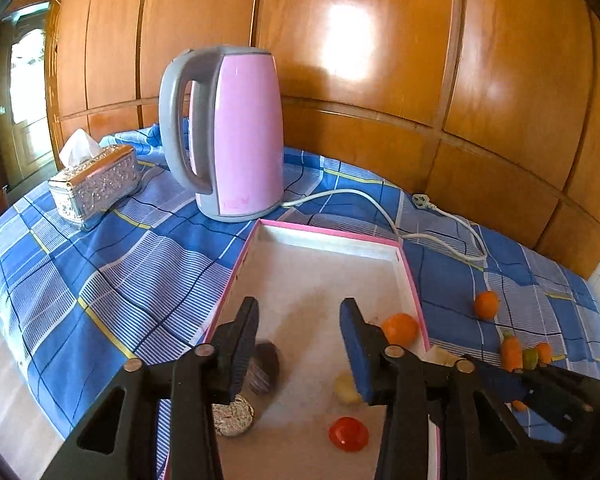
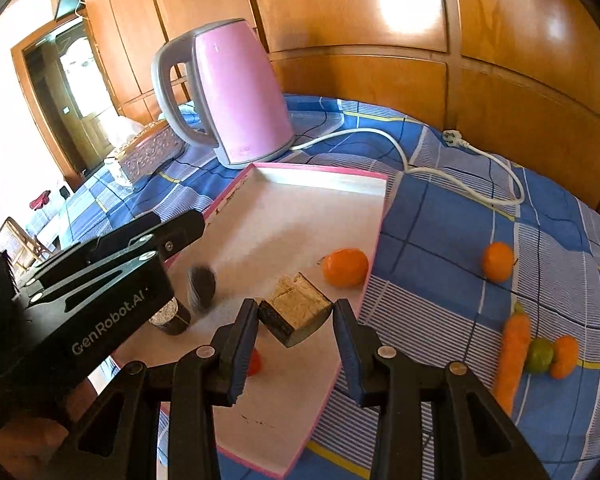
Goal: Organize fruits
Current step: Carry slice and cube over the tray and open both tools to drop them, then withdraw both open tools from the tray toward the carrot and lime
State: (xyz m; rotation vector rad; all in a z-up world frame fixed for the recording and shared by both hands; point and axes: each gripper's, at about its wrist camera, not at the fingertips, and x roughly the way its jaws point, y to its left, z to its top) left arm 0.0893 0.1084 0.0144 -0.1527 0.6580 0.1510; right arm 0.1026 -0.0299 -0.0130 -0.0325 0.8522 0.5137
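— Several fruits sit inside the shallow pink-rimmed white tray (image 2: 340,178): a round orange mandarin (image 2: 346,267) near its right wall, a small red tomato-like fruit (image 1: 348,434), a pale yellow piece (image 1: 346,390) and a dark ridged oval fruit (image 2: 201,287).

— And outside it?

— On the blue checked cloth (image 2: 440,216) over the bench lie a second orange mandarin (image 2: 498,261) and, well apart from it, a long orange carrot (image 2: 514,354) touching a small green lime (image 2: 540,355) and a small orange fruit (image 2: 564,356).

— The right hand-held gripper (image 2: 296,322)?

— Jaws spread, with a tan, dark-edged wedge (image 2: 296,316) between them over the tray; I cannot tell whether they touch it.

— The left hand-held gripper (image 1: 300,344)?

— Open above the tray, holding nothing.

— Further back?

— A pink electric kettle with a grey handle (image 1: 236,132) stands behind the tray, its white cord (image 1: 432,236) trailing right, and a silver embossed tissue box (image 1: 96,180) sits to its left.
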